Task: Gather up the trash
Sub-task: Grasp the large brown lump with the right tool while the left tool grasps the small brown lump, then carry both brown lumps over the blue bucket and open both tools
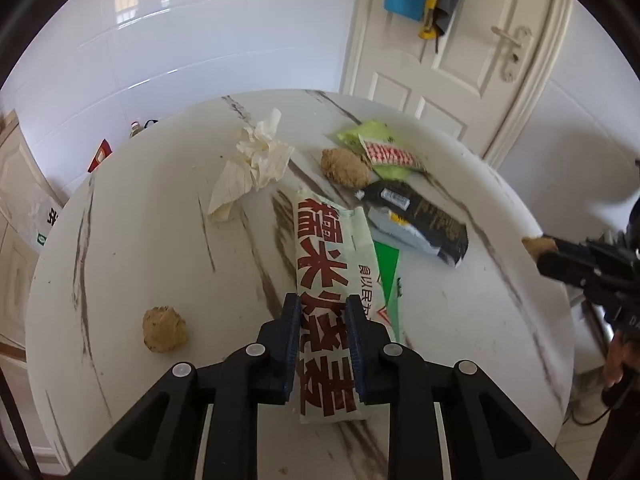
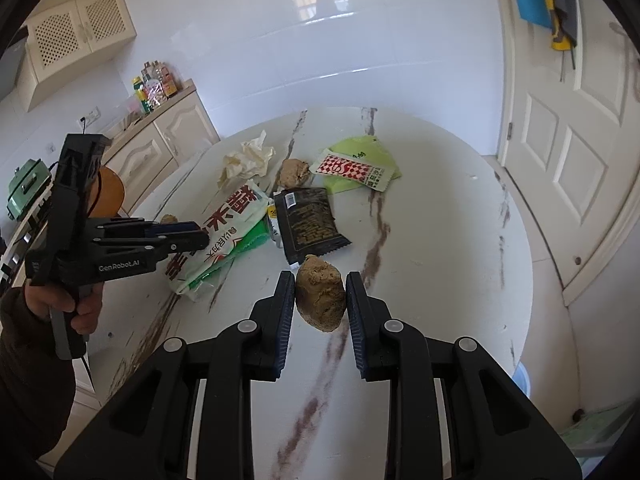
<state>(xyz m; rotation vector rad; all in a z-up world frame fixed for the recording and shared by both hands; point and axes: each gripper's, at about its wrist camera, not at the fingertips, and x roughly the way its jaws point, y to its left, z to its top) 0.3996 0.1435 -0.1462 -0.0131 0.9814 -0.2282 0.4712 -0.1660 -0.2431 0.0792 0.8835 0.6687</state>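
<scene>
The left gripper (image 1: 323, 334) was clamped on the white wrapper (image 1: 325, 308); the right gripper (image 2: 320, 300) pinched a brown lump (image 2: 320, 298) above the table (image 2: 440, 260).

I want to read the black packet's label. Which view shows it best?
The right wrist view: the black packet lies flat, fully visible. In the left wrist view, the black packet appears oblique and partly folded.

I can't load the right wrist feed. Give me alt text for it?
The right gripper clamps a brown crumpled paper ball above the white marble-patterned round table. Beyond lie a black snack wrapper and a crumpled white tissue; the left gripper holds a white red-lettered bag.
</scene>
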